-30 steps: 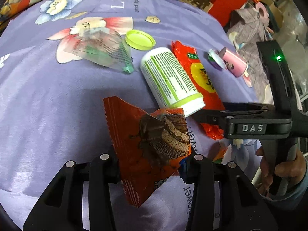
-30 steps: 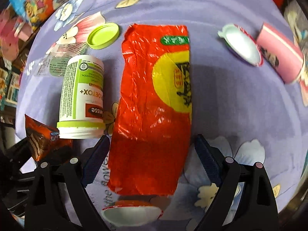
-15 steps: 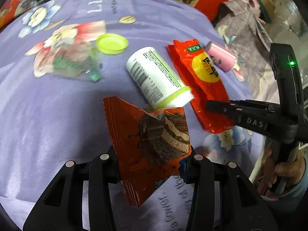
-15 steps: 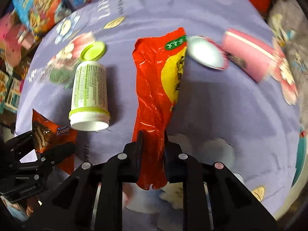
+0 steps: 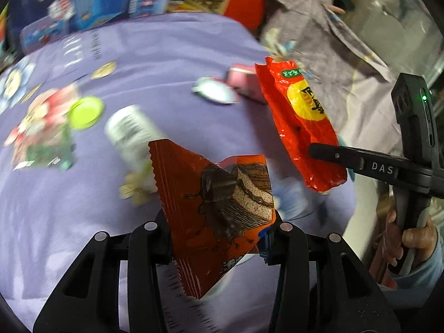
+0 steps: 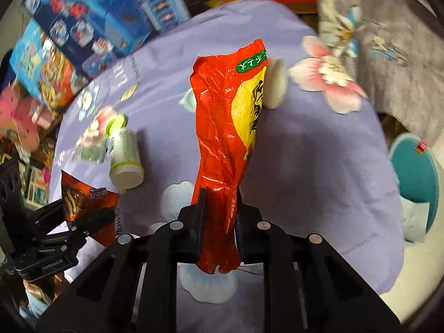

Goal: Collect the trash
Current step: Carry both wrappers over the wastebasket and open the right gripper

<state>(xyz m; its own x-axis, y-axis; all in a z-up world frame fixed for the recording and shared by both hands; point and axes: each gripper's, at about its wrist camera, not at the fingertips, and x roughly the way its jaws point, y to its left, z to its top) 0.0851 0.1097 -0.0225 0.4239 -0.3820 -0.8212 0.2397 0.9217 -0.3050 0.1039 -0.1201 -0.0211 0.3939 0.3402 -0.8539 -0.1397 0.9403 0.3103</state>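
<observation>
Right now your left gripper [image 5: 219,230] is clamped on the orange-brown crinkled cake wrapper with a chocolate cake picture [image 5: 213,211], which stands up between the two black fingers, clear of the purple flower-print tablecloth [image 5: 166,63]. Your right gripper [image 6: 219,211] is pinched narrow on the lower end of the long red plastic snack bag with a yellow circle [image 6: 230,127]; the bag rises from the jaws and hangs off the cloth, its green-labelled end farthest from you. From the left wrist camera that same red bag [image 5: 299,122] sits at the right, gripped at its near end by the right tool's dark finger.

On the cloth to the left lies a white cylindrical bottle with a green label [image 6: 125,155], on its side, with its round lime-green lid [image 5: 84,112] just beyond it and apart from it. A crumpled clear wrapper with green print [image 5: 44,149] lies at the far left. Farther back, a white round foil lid [image 5: 213,93] rests near a pink paper cup [image 5: 244,83], which is partly hidden behind the red bag. Both are blurred.
</observation>
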